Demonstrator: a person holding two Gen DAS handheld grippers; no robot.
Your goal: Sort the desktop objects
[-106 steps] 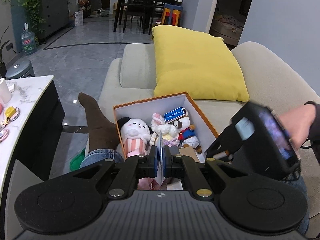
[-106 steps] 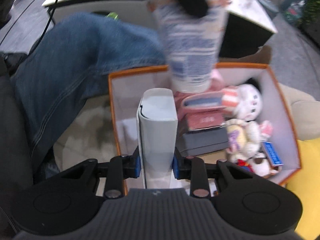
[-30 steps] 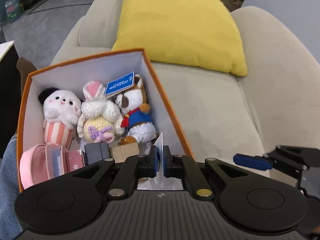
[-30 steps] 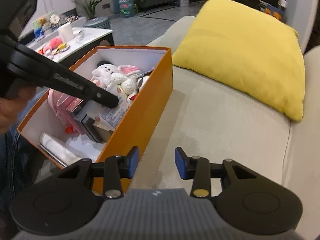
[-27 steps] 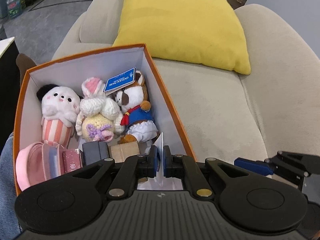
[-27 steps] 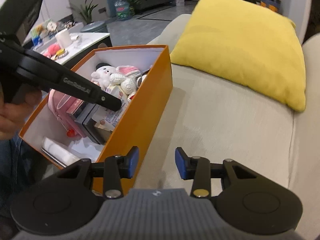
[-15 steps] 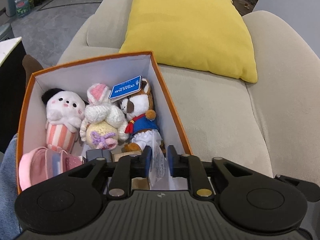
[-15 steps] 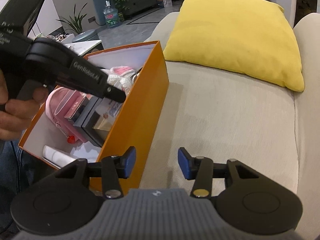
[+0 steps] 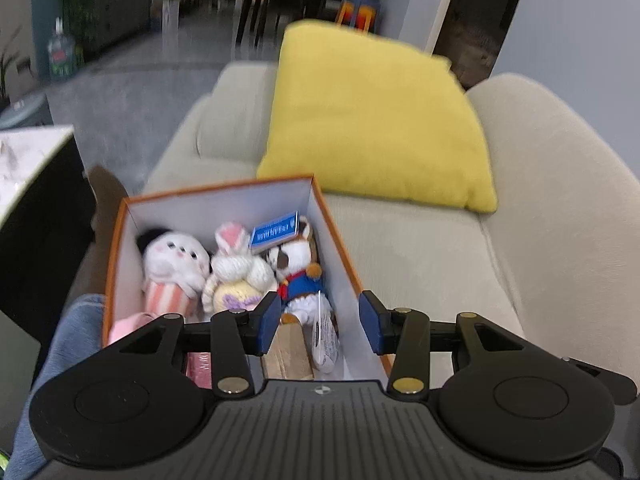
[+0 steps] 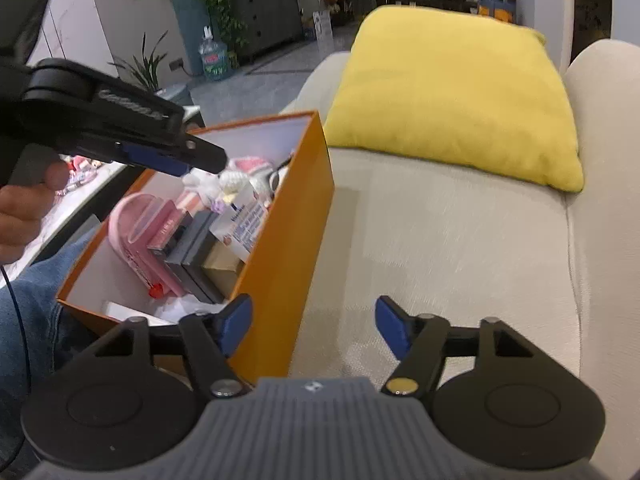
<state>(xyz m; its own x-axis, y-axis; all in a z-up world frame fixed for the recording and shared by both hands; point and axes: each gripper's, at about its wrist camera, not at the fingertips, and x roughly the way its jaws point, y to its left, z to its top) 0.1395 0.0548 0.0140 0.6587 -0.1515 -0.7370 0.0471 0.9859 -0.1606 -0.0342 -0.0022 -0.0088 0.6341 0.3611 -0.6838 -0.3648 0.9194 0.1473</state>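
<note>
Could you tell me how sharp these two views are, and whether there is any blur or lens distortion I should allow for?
Left wrist view: motion-smeared overall; the plush toys and the print on the blue tag are soft, the dining area behind blurred. Right wrist view: crisper on the orange box, though the sofa seat streaks slightly. Both views: fisheye curvature bends the edges, with dark corners.

Left tongs (image 9: 318, 322) and right tongs (image 10: 313, 324) angled downward, jaws opening, nothing between.
</note>
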